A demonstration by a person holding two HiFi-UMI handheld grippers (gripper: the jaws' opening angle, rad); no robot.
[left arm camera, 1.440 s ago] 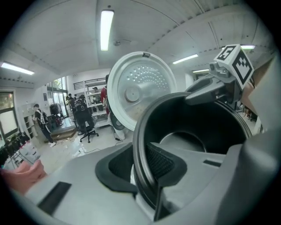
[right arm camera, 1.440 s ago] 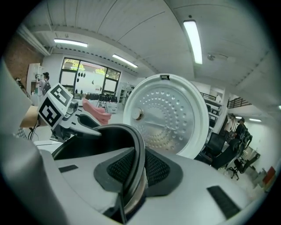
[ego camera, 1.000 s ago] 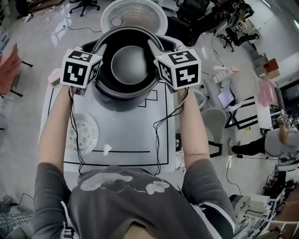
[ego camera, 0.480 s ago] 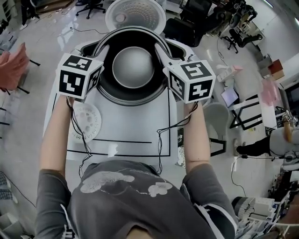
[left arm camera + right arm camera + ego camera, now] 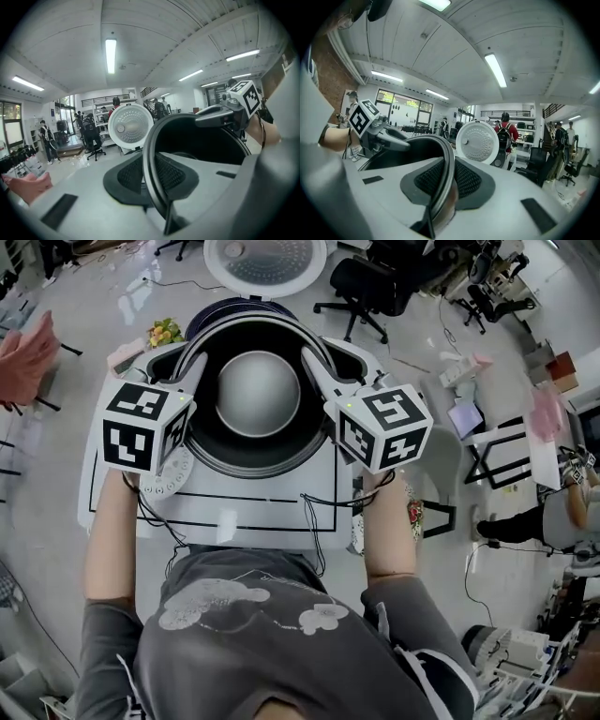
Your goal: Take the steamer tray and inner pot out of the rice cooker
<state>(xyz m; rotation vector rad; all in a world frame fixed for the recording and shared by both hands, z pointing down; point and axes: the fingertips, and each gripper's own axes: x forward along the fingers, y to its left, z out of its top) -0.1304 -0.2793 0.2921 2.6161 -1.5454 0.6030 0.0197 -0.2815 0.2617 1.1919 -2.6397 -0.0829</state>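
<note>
Busy lab behind; over the white table [image 5: 272, 512] the inner pot [image 5: 258, 395] hangs between the left gripper [image 5: 199, 357] and right gripper [image 5: 311, 341], each clamped narrow on its thin rim. The steamer tray [image 5: 171, 476] lies on the table near the left one. Risk, my judgement: uneven hands tilt the pot, the smooth rim slips the pads, and it drops.

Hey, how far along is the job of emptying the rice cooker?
Done: the steamer tray lies on the table beside the left gripper. In hand: the left gripper and the right gripper both have their jaws clamped on the inner pot at its rim, holding it apparently clear of the cooker, in front of the open lid. Left: setting the pot down.
</note>
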